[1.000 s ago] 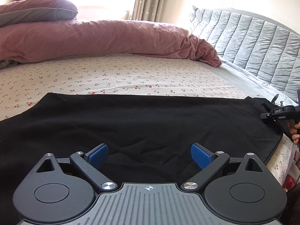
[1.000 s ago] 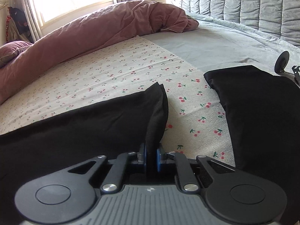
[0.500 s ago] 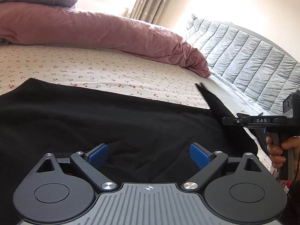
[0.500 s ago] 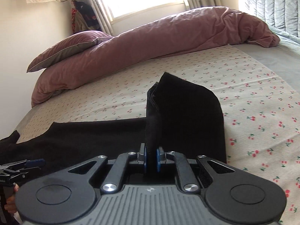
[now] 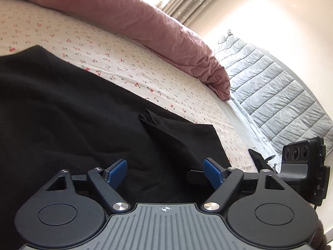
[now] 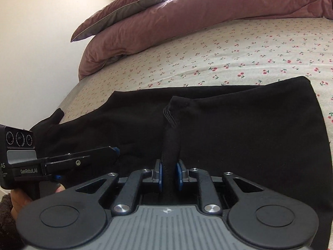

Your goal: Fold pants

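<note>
Black pants [image 5: 62, 108] lie spread on the cherry-print bed sheet [image 5: 116, 48]. My right gripper [image 6: 169, 176] is shut on a bunched end of the pants [image 6: 172, 125] and holds it folded over the rest of the fabric [image 6: 249, 129]. That folded end shows in the left wrist view [image 5: 179, 133]. My left gripper [image 5: 165, 174] is open and empty, low over the pants; it also shows in the right wrist view [image 6: 83, 160] at the left, next to the right gripper.
A rolled pink duvet [image 5: 133, 18] and a pillow [image 6: 124, 10] lie along the far side of the bed. A grey quilted headboard [image 5: 276, 98] stands at the right. A white wall [image 6: 37, 41] borders the bed's left end.
My right gripper has carried the pants' end leftward over the rest of the pants, closing up to my left gripper. The left gripper stays open and has tilted toward the headboard.
</note>
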Available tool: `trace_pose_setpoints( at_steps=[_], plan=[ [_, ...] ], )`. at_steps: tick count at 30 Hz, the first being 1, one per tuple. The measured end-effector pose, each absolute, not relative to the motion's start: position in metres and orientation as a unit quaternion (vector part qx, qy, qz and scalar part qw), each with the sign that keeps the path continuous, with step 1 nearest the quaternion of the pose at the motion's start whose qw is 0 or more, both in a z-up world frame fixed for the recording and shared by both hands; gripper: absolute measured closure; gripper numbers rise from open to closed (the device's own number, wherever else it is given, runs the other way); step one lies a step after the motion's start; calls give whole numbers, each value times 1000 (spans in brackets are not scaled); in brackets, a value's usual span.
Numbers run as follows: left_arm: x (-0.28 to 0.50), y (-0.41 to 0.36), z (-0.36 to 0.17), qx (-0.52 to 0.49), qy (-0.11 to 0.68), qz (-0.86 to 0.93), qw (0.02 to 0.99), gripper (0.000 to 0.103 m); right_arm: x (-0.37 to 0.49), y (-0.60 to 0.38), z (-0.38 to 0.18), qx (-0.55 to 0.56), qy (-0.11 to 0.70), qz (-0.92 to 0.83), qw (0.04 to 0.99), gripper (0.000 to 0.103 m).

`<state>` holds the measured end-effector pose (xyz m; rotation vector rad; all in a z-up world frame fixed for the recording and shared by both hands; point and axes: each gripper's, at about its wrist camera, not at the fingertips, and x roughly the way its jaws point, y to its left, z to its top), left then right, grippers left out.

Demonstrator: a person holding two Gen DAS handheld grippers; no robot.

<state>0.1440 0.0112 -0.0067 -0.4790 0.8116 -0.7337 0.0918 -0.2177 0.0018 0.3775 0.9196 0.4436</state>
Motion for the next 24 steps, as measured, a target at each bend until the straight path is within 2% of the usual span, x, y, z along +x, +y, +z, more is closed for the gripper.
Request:
trace_pose_setpoints(
  at_steps=[1, 5, 7, 10, 12, 16, 24],
  plan=[
    [148, 11, -10, -237, 390, -346, 819, 30, 91, -220, 4, 191, 438, 223, 850, 66],
    [160, 10, -21, -278, 417, -344, 794, 42, 82, -234, 20, 225, 409, 251, 848, 65],
    [166, 9, -25, -291, 425, -339, 787, 51, 77, -240, 25, 215, 395, 229, 863, 65],
    [171, 6, -28, -305, 436, -333, 778, 54, 76, -250, 19, 208, 408, 200, 866, 67],
    [172, 4, -29, -307, 440, -331, 776, 56, 77, -250, 11, 208, 424, 200, 858, 75],
    [176, -6, -31, -311, 449, -330, 770, 62, 74, -237, 4, 176, 446, 215, 851, 75],
    [177, -16, -38, -342, 455, -338, 750, 64, 74, -229, 1, 160, 450, 226, 849, 75]
  ],
)
